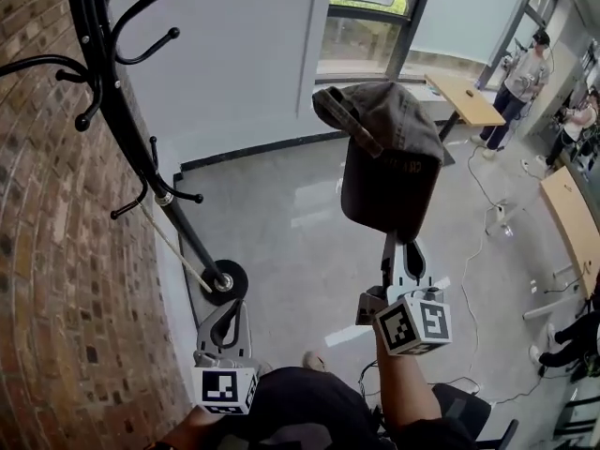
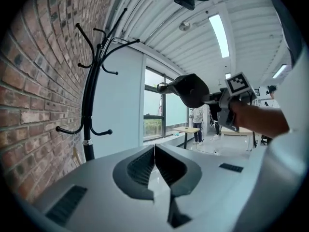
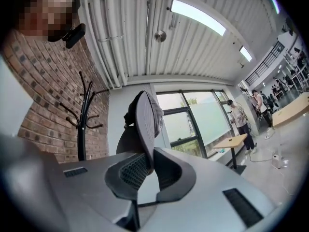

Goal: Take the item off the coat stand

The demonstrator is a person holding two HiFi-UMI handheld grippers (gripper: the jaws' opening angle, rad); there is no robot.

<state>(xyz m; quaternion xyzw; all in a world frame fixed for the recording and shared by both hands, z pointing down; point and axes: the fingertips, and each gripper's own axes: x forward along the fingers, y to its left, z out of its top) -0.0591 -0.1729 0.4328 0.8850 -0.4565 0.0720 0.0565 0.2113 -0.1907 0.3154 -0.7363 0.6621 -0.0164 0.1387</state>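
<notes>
Cap [image 1: 389,157] hangs by its brim in right gripper [image 1: 399,240], clear of coat stand [image 1: 164,195].

Daylight comes in through the windows [image 1: 361,36] to the right of the coat stand [image 1: 128,129] and leaves a pale sheen on the floor [image 1: 314,204] beside its base, while strip lights [image 3: 198,17] glow above it. Everything is bright and sharp. Wide-angle distortion bends the stand and the brick wall [image 1: 47,251] behind it, and dark vignettes ring both gripper views.
</notes>
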